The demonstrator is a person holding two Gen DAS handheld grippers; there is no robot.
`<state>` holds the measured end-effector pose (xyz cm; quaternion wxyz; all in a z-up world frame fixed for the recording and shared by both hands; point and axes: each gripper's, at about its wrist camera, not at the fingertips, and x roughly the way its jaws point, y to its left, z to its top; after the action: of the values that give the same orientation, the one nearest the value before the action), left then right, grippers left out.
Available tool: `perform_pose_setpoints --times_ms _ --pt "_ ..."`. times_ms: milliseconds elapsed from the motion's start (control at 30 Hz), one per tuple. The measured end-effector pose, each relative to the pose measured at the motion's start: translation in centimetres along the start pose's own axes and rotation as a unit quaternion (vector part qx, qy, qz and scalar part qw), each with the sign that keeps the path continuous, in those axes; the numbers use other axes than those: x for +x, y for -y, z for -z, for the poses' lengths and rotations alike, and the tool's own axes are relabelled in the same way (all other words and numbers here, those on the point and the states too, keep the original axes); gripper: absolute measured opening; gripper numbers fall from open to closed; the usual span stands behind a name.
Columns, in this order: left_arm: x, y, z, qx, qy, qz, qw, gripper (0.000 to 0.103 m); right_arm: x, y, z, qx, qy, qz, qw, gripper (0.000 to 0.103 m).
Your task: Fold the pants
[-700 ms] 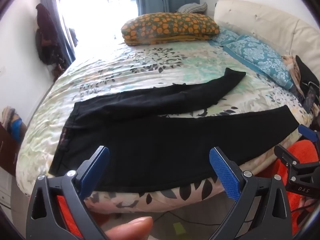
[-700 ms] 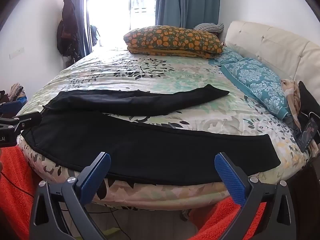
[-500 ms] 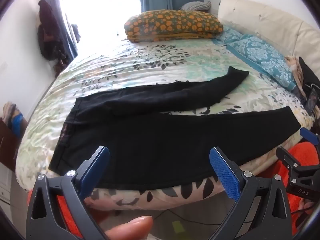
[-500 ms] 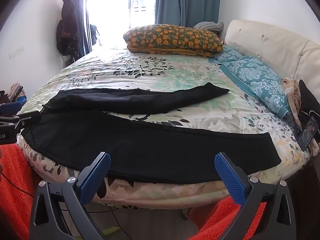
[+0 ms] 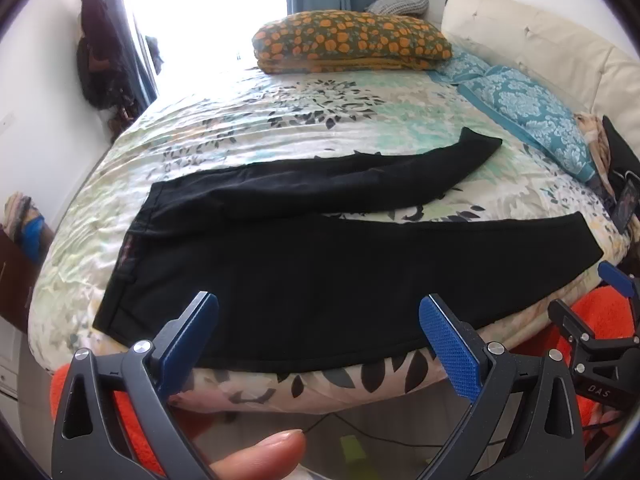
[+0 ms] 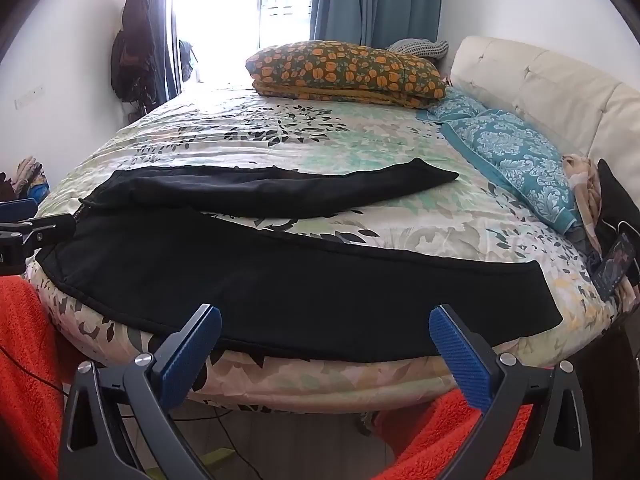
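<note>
- Claws first: the left gripper (image 5: pixel 318 332) has its jaws spread wide with nothing between them, its blue pads (image 5: pixel 448 344) hanging over the near edge of the bed (image 5: pixel 240 120).
- The right gripper (image 6: pixel 324 340) is likewise spread wide and holds nothing, its pads (image 6: pixel 460 360) just off the mattress side.
- In the left view the right gripper (image 5: pixel 600 332) shows at the right border, beside the pants' hem end; in the right view the left gripper (image 6: pixel 24 228) shows at the left border, near the waist end.
- A fingertip (image 5: pixel 260 454) shows at the bottom of the left view, under the gripper.
- Pants (image 5: pixel 320 276), black, lie flat across the near part of the bed, apart from both grippers.
- The waistband points to the left; the two legs run to the right and are splayed apart.
- The near leg (image 6: pixel 320 288) lies along the bed edge, its lower seam hanging slightly over the side.
- The far leg (image 6: pixel 280 192) lies farther in, angled up toward the pillows, with floral sheet showing between the legs.
- An orange-patterned cushion (image 6: pixel 344 68) sits at the far end of the bed.
- Teal pillows (image 6: pixel 520 156) line the right side against a cream headboard (image 6: pixel 540 80).
- A phone (image 6: pixel 614 264) stands at the bed's right edge.
- Orange fabric (image 6: pixel 28 360) shows below the bed on both sides.
- Blue curtains (image 6: pixel 376 0) hang by the bright window, and dark clothes (image 6: pixel 132 44) hang on the left wall.
</note>
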<state>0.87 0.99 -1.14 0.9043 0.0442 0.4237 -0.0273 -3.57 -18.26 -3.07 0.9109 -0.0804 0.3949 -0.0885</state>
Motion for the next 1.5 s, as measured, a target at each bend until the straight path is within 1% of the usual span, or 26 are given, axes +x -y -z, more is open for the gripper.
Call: perform_pose_setpoints --times_ms 167,433,1200,1367,1500 --pt "0.0 0.0 0.1 -0.001 0.003 0.004 1.0 0.101 0.2 0.0 0.0 0.002 -0.003 -0.004 1.0 0.103" --pt "0.2 -0.1 0.1 -0.007 -0.005 0.013 0.9999 0.101 0.7 0.1 0.3 0.004 -0.012 -0.007 1.0 0.103" --pt "1.6 -0.7 0.2 -0.015 -0.021 0.004 0.9997 0.101 2.2 0.5 0.6 0.016 -0.036 -0.011 0.999 0.103" --pt "2.0 -1.0 0.2 -0.02 -0.021 -0.002 0.9996 0.101 2.7 2.0 0.2 0.04 -0.03 -0.009 0.999 0.103" --pt "2.6 -1.1 0.1 -0.021 -0.025 -0.007 0.9994 0.101 3.6 4.6 -0.9 0.064 -0.021 -0.01 0.998 0.103"
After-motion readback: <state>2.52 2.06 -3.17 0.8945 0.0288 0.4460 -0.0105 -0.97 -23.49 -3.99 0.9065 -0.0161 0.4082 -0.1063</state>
